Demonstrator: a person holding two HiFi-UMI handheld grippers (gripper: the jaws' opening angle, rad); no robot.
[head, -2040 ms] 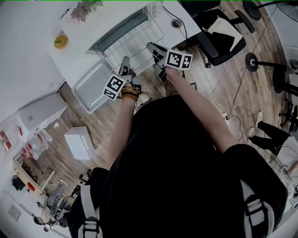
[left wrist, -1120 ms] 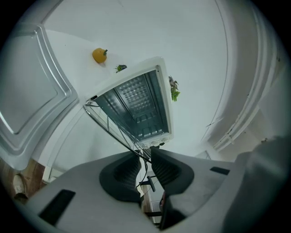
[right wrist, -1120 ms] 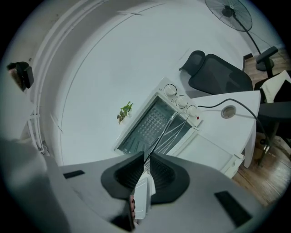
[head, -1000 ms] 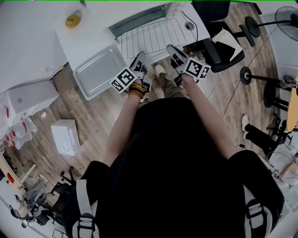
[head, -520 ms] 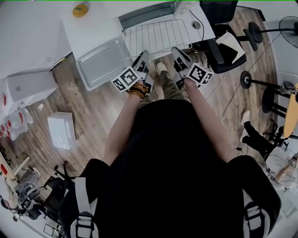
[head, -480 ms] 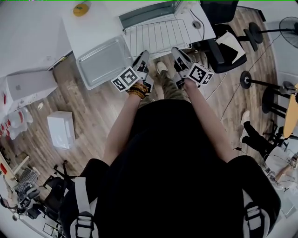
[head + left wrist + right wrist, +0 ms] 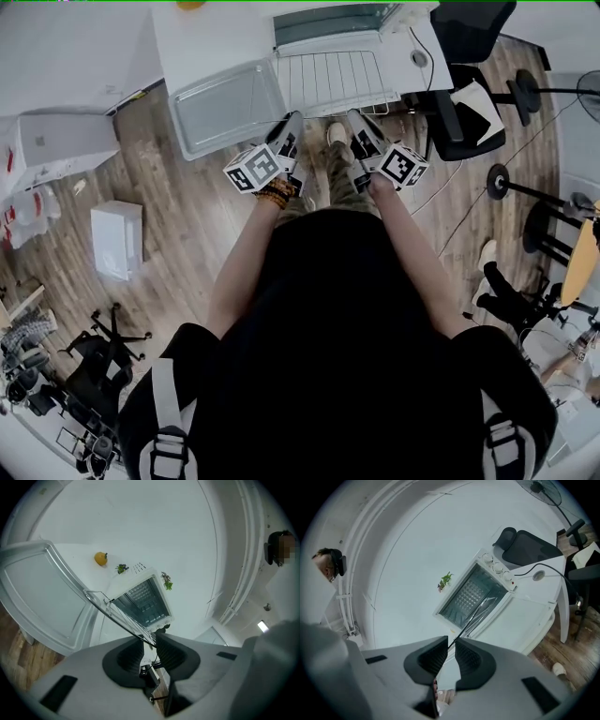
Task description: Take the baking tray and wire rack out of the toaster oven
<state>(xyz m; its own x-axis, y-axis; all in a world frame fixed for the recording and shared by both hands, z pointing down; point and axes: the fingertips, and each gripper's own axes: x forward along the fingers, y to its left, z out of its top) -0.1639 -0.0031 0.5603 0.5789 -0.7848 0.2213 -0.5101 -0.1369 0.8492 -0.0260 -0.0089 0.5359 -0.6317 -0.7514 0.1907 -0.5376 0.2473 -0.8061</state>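
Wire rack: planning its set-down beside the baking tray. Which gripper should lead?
Left, probably. Left gripper and right gripper both clamp the wire rack, but the left is nearer the baking tray.

A: How many tools?
B: Two, the left tool [image 7: 150, 641] and the right tool [image 7: 451, 641].
A: And ahead of them?
B: One wire rack [image 7: 333, 82], one toaster oven [image 7: 328, 21] beyond it, and one baking tray [image 7: 230, 108] left of the left tool.
A: Anything small?
B: One yellow fruit [image 7: 100, 558] and two green sprigs [image 7: 122, 567], farther off past the tray. One office chair [image 7: 469, 56], right of the right tool.
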